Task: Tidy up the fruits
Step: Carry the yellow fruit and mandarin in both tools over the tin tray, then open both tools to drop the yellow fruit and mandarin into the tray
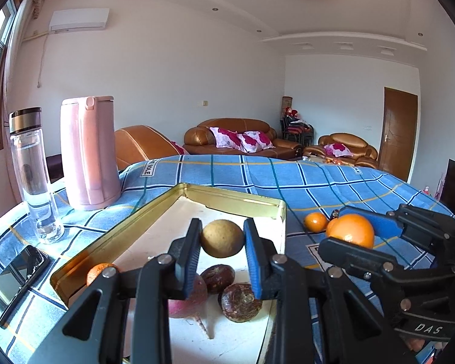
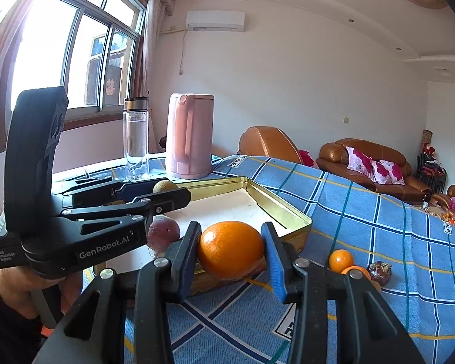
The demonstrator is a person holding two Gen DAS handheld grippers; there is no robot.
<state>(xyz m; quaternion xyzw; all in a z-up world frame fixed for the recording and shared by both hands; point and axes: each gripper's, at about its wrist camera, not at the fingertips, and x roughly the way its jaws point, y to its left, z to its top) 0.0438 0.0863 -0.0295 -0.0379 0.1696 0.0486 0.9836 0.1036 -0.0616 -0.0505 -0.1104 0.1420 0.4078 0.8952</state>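
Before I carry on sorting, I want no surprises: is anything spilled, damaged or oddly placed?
Nothing looks spilled or damaged. Two oddities: a phone lies at the table's near edge, and a small orange and a dark brown fruit sit loose on the blue cloth, outside the gold tin.

The left claw (image 1: 222, 239) hides most of the pink fruit (image 1: 191, 303).

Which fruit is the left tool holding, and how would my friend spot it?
Find the gold tin tray on the blue checked cloth. Just above it, the left tool pinches a round yellowish-brown fruit. It is dull and tan, unlike the dark wrinkled fruits below and the shiny orange in the right tool.
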